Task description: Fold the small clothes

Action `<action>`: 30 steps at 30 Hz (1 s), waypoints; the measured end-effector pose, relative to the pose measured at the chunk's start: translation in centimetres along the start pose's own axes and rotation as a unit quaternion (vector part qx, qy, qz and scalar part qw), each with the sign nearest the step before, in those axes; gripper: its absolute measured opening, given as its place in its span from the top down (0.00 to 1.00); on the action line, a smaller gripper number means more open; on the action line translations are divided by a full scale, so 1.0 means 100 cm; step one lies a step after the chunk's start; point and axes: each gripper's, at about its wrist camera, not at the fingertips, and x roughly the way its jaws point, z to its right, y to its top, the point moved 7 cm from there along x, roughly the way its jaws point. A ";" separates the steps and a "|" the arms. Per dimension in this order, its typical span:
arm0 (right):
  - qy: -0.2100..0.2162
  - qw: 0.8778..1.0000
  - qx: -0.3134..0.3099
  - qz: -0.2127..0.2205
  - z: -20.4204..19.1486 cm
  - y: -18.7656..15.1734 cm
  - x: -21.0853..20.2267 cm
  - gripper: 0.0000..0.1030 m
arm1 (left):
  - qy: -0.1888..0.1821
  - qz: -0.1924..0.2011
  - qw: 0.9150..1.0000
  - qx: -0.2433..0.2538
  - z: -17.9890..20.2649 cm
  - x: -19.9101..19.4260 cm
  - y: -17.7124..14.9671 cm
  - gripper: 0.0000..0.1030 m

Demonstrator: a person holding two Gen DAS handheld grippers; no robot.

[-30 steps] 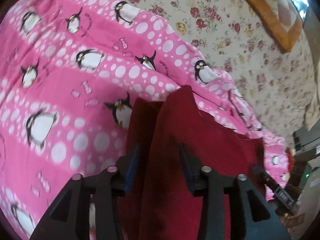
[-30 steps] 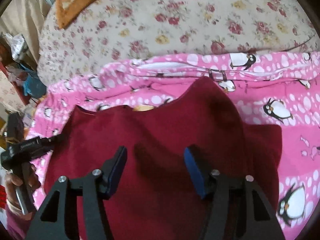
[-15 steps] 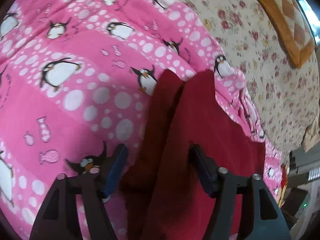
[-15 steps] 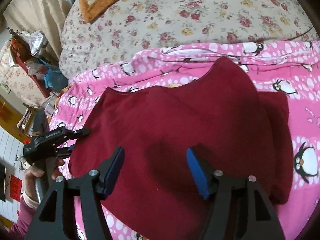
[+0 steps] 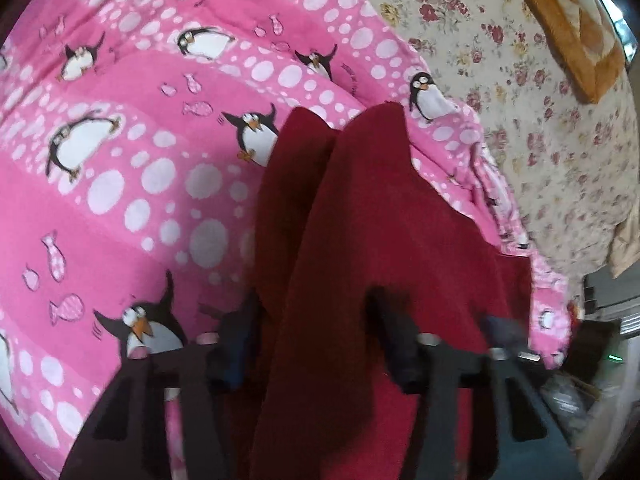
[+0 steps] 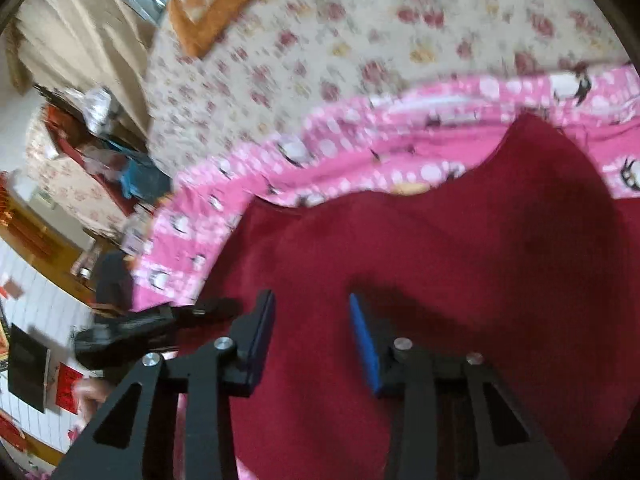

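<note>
A dark red small garment (image 5: 372, 220) lies folded on a pink penguin-print blanket (image 5: 132, 168), one layer lapped over the other. My left gripper (image 5: 316, 344) is open, its jaws wide apart over the garment's near end, with cloth lying between them. In the right wrist view the same red garment (image 6: 460, 248) spreads across the blanket (image 6: 340, 160). My right gripper (image 6: 312, 336) is open just above the cloth and holds nothing. The left gripper (image 6: 160, 320) shows at the garment's left edge.
A floral bedspread (image 5: 520, 80) lies beyond the blanket, with an orange patterned pillow (image 5: 568, 28) on it. Cluttered furniture (image 6: 80, 152) and a tiled floor (image 6: 36, 312) lie past the bed's left edge in the right wrist view.
The left gripper opened wider than a second ago and stayed over the garment's end. The right gripper swung left, with motion blur, and stayed open above the cloth.
</note>
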 end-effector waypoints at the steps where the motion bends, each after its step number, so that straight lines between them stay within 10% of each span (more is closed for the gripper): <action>1: -0.017 1.000 0.007 -0.014 0.009 -0.004 0.011 0.71 | -0.002 0.001 1.000 0.008 0.003 -0.002 -0.001 0.84; 19: -0.068 0.997 -0.023 -0.027 0.019 -0.014 0.000 0.81 | -0.072 0.039 0.993 0.089 0.111 -0.048 -0.015 0.99; 30: -0.005 0.998 0.064 0.001 0.036 -0.014 -0.030 0.72 | -0.097 0.018 0.991 0.089 0.160 -0.041 -0.029 1.00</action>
